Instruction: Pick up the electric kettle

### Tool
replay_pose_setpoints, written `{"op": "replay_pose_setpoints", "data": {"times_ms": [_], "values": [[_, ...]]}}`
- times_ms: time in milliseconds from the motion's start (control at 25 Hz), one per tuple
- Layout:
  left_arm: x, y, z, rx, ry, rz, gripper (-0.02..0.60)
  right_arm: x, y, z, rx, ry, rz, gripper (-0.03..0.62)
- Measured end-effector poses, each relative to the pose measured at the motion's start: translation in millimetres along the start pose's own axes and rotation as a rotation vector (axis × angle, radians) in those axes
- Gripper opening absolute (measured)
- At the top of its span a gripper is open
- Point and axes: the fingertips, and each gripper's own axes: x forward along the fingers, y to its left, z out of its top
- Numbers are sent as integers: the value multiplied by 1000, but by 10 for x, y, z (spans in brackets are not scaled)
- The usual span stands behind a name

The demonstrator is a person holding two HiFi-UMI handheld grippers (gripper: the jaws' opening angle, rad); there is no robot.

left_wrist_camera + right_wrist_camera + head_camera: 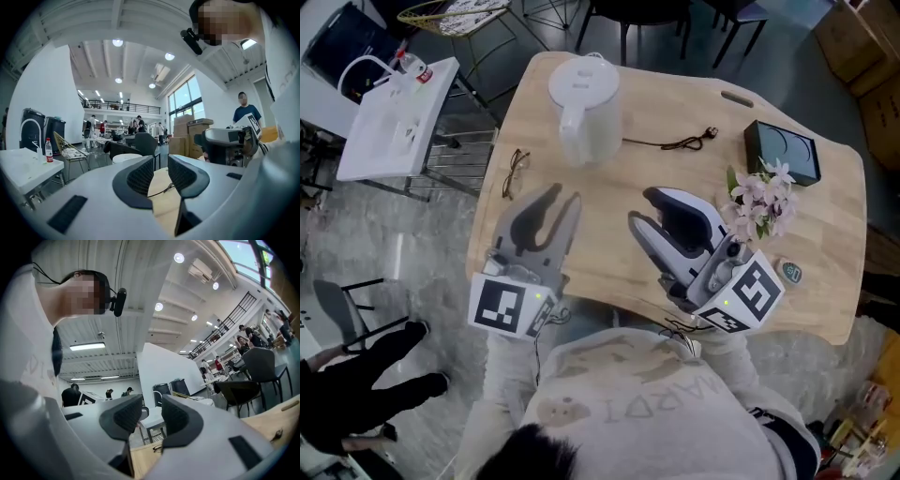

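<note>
I see the wooden table [609,220] from above | white electric kettle [584,108] upright near its far edge, untouched | my left gripper [565,194] over the near side, jaws slightly apart, nothing between, well short of the kettle | my right gripper [640,208] beside it, jaws also parted, empty | glasses [515,172] lying left of the kettle

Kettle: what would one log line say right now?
kettle: on table, untouched | left tongs: open, empty | right tongs: open, empty
</note>
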Motion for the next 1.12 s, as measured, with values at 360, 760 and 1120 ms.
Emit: {"op": "replay_pose_setpoints", "data": {"times_ms": [360,760,1120], "values": [[298,365,-212,21,57,-113,72,208,-99,-6,6,21,-94,129],[603,838,-681,87,122,-354,104,503,-42,-26,-39,44,-280,129],[914,858,-1085,117,147,-567,115,546,-22,-125,-66,62,-448,129]]}}
